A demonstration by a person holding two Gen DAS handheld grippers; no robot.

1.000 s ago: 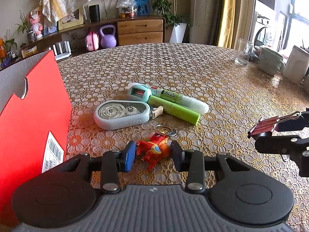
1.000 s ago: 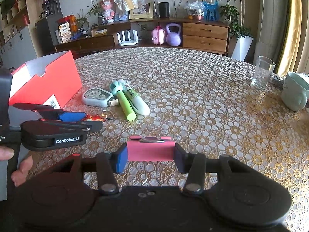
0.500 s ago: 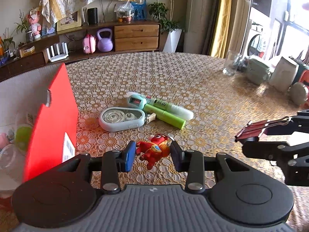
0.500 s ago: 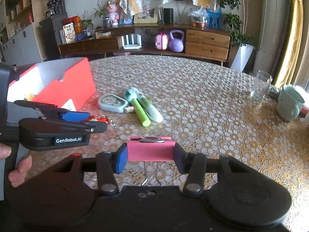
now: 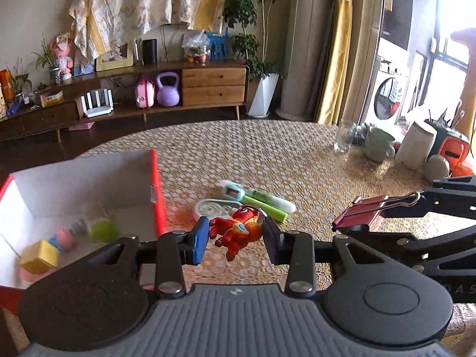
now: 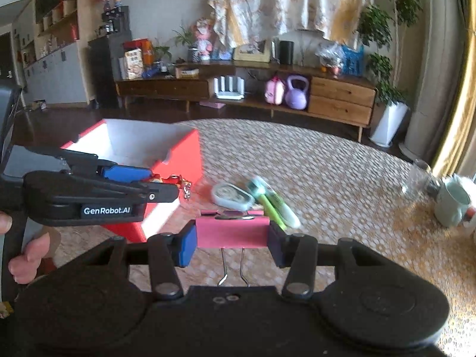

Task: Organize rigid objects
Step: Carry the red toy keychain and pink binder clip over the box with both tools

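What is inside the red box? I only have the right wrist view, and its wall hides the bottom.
Observer: The left wrist view shows a yellow block, a pink piece and a green piece inside the red box, all blurred.
Operator: What is the left gripper holding?
Observer: The left gripper is shut on a red toy figure, left of your pink binder clip.
Operator: Anything beyond the mug?
Observer: A white container and an orange object stand past the mug.
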